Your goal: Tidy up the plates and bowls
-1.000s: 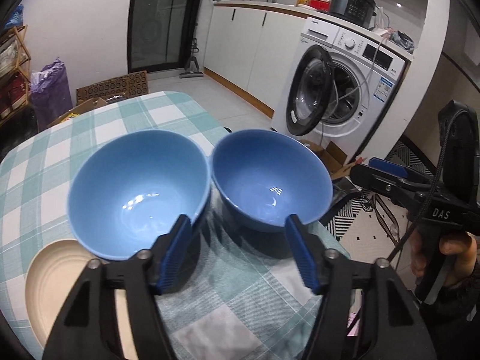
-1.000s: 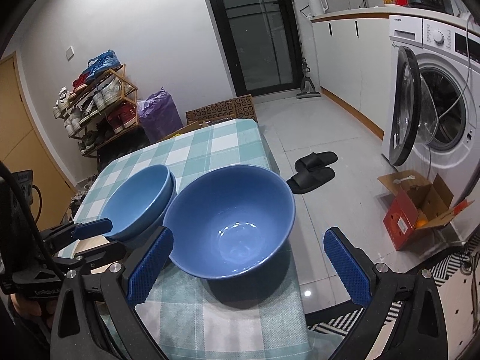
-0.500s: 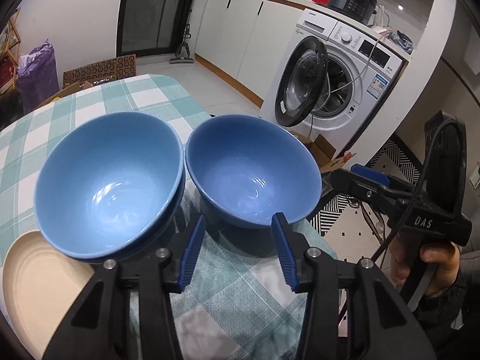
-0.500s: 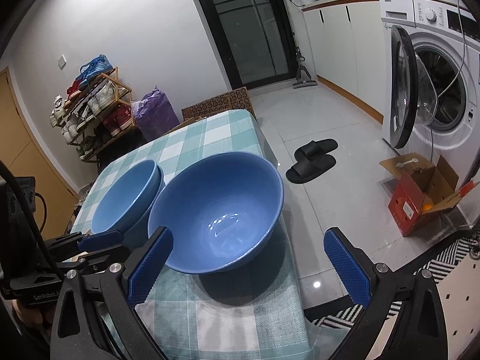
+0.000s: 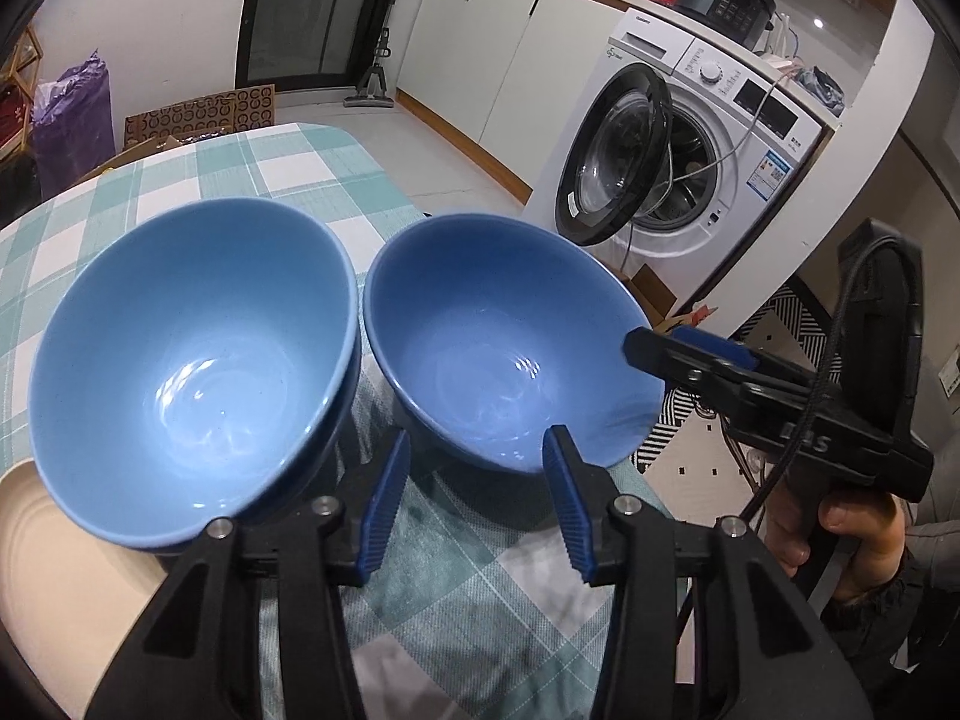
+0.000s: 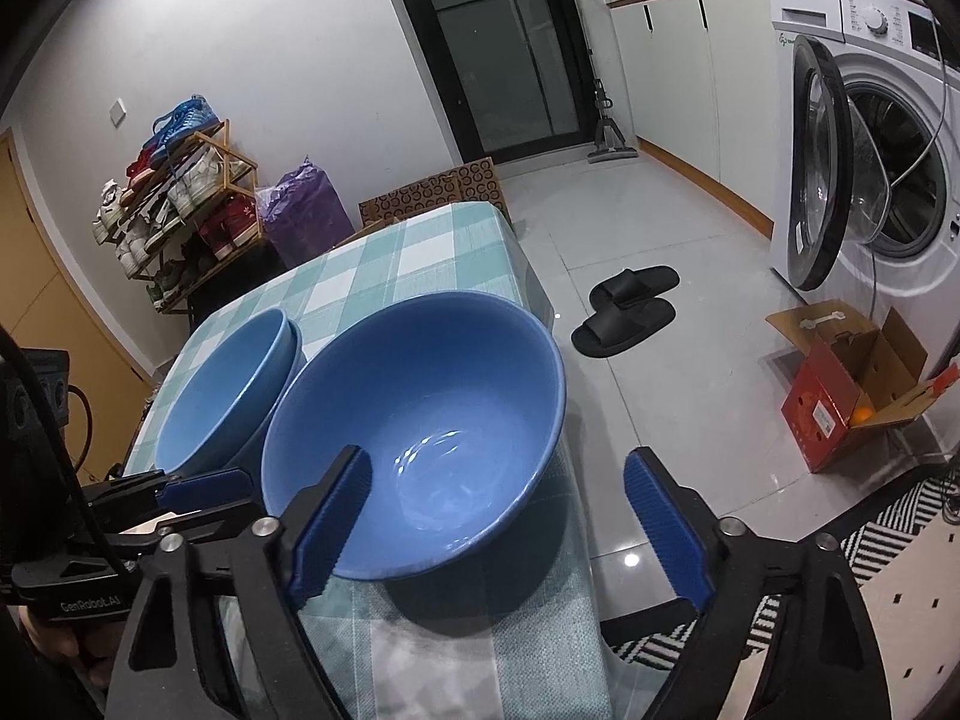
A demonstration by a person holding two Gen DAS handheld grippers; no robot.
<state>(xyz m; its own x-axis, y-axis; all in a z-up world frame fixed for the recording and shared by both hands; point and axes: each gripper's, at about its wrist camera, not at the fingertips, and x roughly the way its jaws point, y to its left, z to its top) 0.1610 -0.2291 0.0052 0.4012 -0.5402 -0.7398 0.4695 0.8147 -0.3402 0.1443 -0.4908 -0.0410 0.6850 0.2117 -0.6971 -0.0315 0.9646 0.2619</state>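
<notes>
Blue glazed ceramic single bowl (image 6: 420, 432) unstacked, right of nested blue bowl pair (image 5: 192, 360). Cream plate (image 5: 54, 552) unsorted. Left gripper (image 5: 474, 504), right gripper (image 6: 498, 516): tongs part-open, empty.

Right gripper (image 6: 501, 516) open, straddling near rim of single blue bowl (image 6: 420, 420) on checked tablecloth (image 6: 414, 252); stacked blue bowls (image 6: 222, 396) just beside, left gripper (image 6: 198, 495) below them.

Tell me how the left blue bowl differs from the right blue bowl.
The left blue bowl is nested in another bowl; the right blue bowl sits alone. The left one is paler; the right one is deeper blue. The right gripper straddles the right bowl's rim; no gripper touches the left one. Both are empty and upright.
</notes>
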